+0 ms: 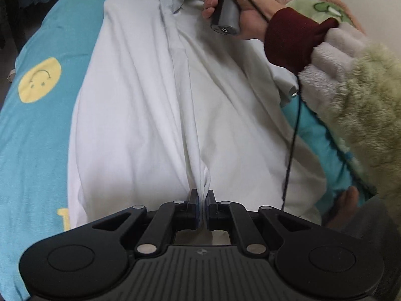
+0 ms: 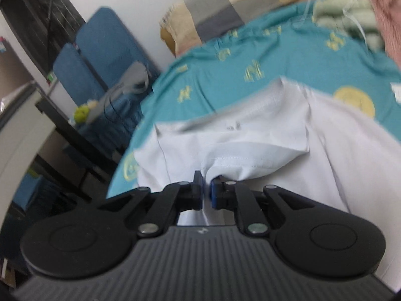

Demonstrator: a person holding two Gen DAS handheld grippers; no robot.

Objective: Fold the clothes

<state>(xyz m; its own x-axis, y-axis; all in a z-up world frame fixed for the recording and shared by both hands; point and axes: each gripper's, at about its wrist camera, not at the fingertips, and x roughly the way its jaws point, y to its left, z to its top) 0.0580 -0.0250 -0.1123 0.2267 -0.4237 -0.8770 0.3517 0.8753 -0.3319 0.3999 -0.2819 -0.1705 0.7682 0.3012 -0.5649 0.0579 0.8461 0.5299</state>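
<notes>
A white garment (image 1: pixel 140 105) lies lengthwise on a teal bed sheet (image 1: pixel 32 135) printed with yellow smiley faces. My left gripper (image 1: pixel 202 195) is shut on a bunched fold at the garment's near end. At the far end, a hand (image 1: pixel 250 12) in a dark red cuff holds the right gripper's handle over the cloth. In the right wrist view, my right gripper (image 2: pixel 206 185) is shut on a stitched hem of the white garment (image 2: pixel 250 135), with cloth pinched between the blue pads. The fabric sags in a long crease between the two grips.
A fuzzy green and grey sleeve (image 1: pixel 356 95) fills the right side, with a black cable (image 1: pixel 292 135) hanging across the cloth. Beyond the bed stand a blue folding chair (image 2: pixel 100 57), a dark desk (image 2: pixel 72 135) and a striped pillow (image 2: pixel 225 12).
</notes>
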